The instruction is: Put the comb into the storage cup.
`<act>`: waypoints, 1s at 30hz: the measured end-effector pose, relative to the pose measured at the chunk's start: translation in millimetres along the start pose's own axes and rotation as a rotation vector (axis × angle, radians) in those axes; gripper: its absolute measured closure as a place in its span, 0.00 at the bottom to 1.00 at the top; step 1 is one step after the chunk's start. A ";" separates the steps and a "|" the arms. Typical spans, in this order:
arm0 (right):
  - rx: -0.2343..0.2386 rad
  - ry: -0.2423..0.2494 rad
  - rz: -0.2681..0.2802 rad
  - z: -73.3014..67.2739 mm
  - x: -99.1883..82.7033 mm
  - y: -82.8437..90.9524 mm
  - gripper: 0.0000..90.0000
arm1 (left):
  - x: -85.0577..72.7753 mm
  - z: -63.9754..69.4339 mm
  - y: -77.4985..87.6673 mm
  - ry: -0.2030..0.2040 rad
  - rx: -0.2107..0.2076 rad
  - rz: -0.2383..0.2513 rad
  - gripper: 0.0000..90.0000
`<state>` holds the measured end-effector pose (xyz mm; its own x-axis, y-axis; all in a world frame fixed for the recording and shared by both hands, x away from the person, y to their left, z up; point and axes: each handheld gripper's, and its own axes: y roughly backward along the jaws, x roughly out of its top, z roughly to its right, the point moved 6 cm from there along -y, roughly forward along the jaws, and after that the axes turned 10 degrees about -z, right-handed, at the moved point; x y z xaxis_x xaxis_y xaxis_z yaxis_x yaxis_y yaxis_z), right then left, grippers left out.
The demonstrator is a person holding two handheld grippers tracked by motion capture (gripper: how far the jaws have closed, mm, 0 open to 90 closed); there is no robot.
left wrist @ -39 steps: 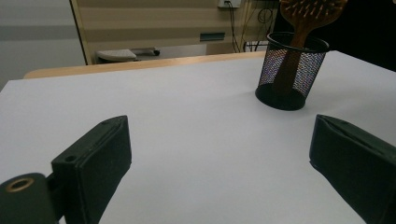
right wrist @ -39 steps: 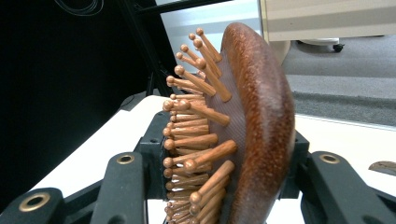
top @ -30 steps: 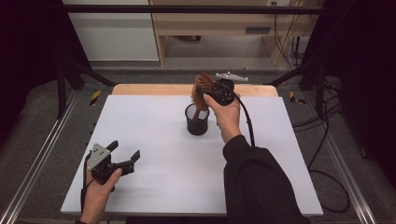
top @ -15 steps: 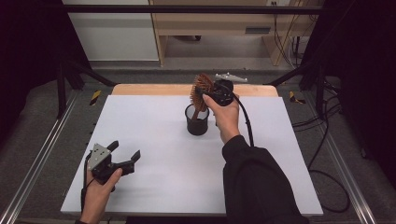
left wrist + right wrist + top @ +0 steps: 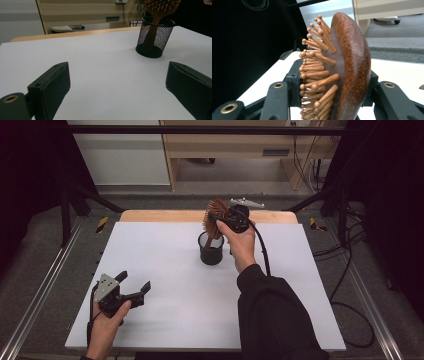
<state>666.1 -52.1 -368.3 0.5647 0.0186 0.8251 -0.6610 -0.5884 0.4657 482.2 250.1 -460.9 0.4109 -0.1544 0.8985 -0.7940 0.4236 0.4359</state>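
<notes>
Right gripper (image 5: 223, 221) clamps wooden hairbrush (image 5: 214, 216) head, handle down inside black mesh cup (image 5: 210, 251) mid-table, toward far edge. Left gripper (image 5: 131, 289) jaws wide, empty, near front-left corner of white table (image 5: 165, 270); broad bare surface between.

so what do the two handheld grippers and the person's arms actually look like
Both are black two-jaw tools. The left gripper carries a grey three-cornered plate; its blocky jaws have brass-ringed holes. A black cable trails from the right gripper. The right arm wears a black sleeve.
</notes>
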 end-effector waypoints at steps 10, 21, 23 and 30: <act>0.001 -0.052 0.003 12.5 1.4 -4.7 0.54 | -0.4 1.0 -0.9 0.001 -0.005 -0.003 0.07; -0.002 -0.051 -0.020 20.9 2.5 -7.0 0.51 | -0.9 2.3 -1.7 -0.004 -0.009 -0.008 0.07; -0.004 -0.053 -0.024 22.3 2.3 -7.1 0.51 | -1.0 2.4 -2.0 -0.005 -0.010 -0.009 0.07; -0.006 -0.052 -0.030 28.0 1.5 -7.5 0.49 | -1.1 2.5 -2.1 -0.005 -0.010 -0.010 0.07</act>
<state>685.7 -70.3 -379.5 0.6089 -0.0060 0.7932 -0.6465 -0.5831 0.4919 482.3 247.2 -462.7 0.4162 -0.1635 0.8944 -0.7852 0.4314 0.4443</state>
